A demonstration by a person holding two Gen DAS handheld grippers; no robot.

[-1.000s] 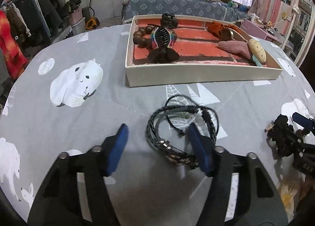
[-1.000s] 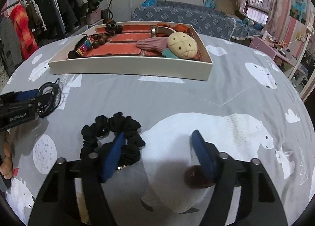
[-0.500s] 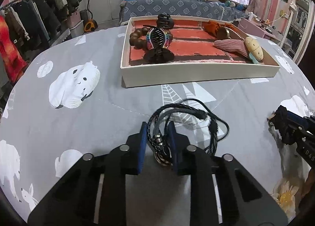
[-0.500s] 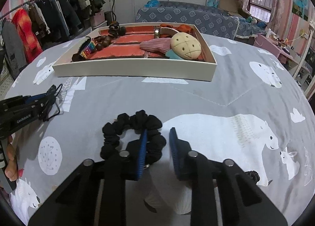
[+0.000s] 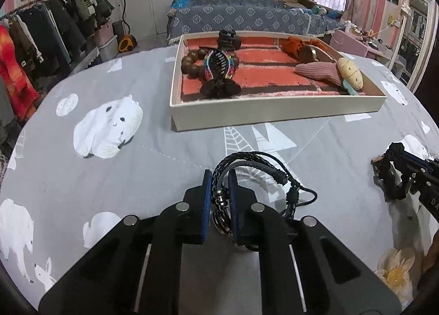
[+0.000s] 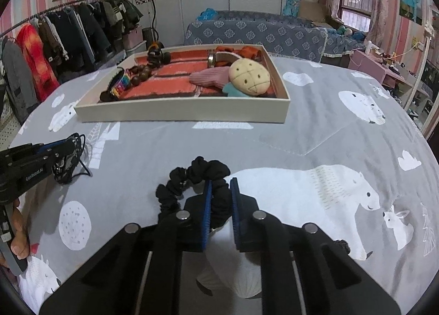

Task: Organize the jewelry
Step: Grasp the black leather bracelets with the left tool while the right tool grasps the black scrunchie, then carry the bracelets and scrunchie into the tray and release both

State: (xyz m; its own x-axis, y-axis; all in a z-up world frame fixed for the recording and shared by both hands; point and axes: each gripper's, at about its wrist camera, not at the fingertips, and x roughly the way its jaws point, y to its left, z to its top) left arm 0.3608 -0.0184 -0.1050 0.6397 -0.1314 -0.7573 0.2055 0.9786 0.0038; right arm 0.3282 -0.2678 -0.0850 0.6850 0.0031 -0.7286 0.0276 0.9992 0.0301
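Note:
My left gripper [image 5: 220, 178] is shut on a black braided cord bracelet [image 5: 252, 161] and holds it just above the grey tablecloth. My right gripper [image 6: 220, 186] is shut on a black fabric scrunchie [image 6: 192, 178]. The white jewelry tray [image 5: 274, 109] with a red lining stands ahead. It holds wooden beads [image 5: 194, 61], a colourful hair clip [image 5: 219, 64], a pink piece [image 5: 318, 71] and a cream clip [image 5: 349, 73]. The tray also shows in the right wrist view [image 6: 181, 112]. The right gripper with the scrunchie shows at the left wrist view's right edge [image 5: 395, 178].
The round table has a grey cloth with white bear prints [image 5: 107, 128]. A clothes rack [image 6: 55, 40] stands at the left and a blue bed [image 6: 260, 32] behind the table. The left gripper and hand show at the left [image 6: 33, 164] of the right wrist view.
Both grippers have shut, the left on the cord bracelet and the right on the scrunchie. Both items have lifted slightly off the cloth.

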